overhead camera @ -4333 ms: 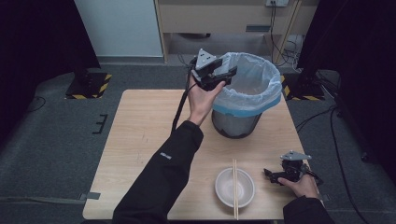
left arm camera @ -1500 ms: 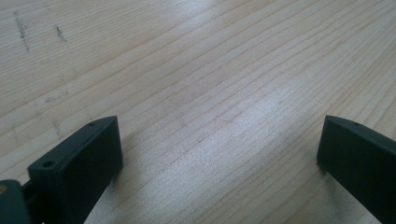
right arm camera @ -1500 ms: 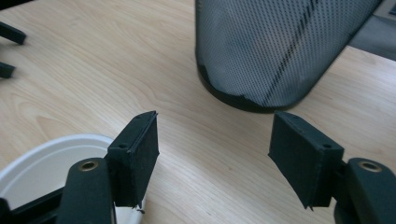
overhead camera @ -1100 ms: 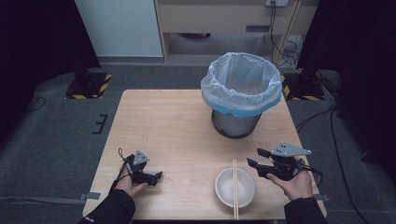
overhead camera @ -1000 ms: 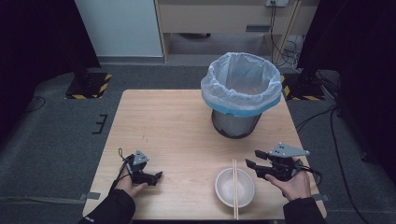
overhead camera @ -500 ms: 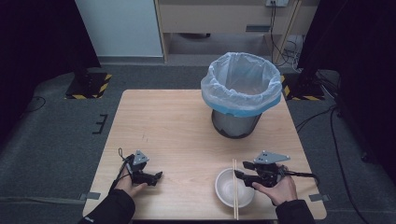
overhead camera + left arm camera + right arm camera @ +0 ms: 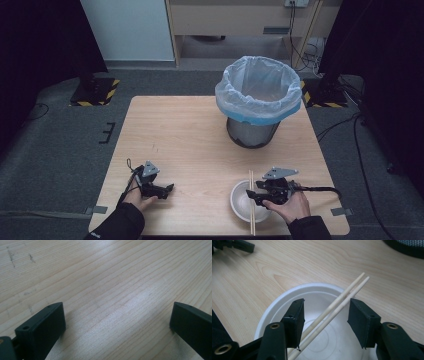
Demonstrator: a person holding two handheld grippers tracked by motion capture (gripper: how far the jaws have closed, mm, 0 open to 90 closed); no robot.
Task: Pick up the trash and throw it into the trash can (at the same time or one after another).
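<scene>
Two chopsticks (image 7: 332, 312) run between the right tool's (image 7: 325, 317) spread jaws, lower ends cut off.

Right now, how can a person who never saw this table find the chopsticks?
On the wooden table, look at the near right part, in front of the lined bin. A white bowl stands there; the chopsticks are the two thin pale sticks lying across it.

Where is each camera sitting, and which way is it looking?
High view: above the person's side, looking forward and down at the table, bin, bowl, both hands and grippers.
Left gripper view: rides the left gripper, looking down at bare wood between its open jaws.
Right gripper view: rides the right gripper, looking at the chopsticks lying across the bowl.
Shared: high and right gripper views both show bowl and chopsticks.
</scene>
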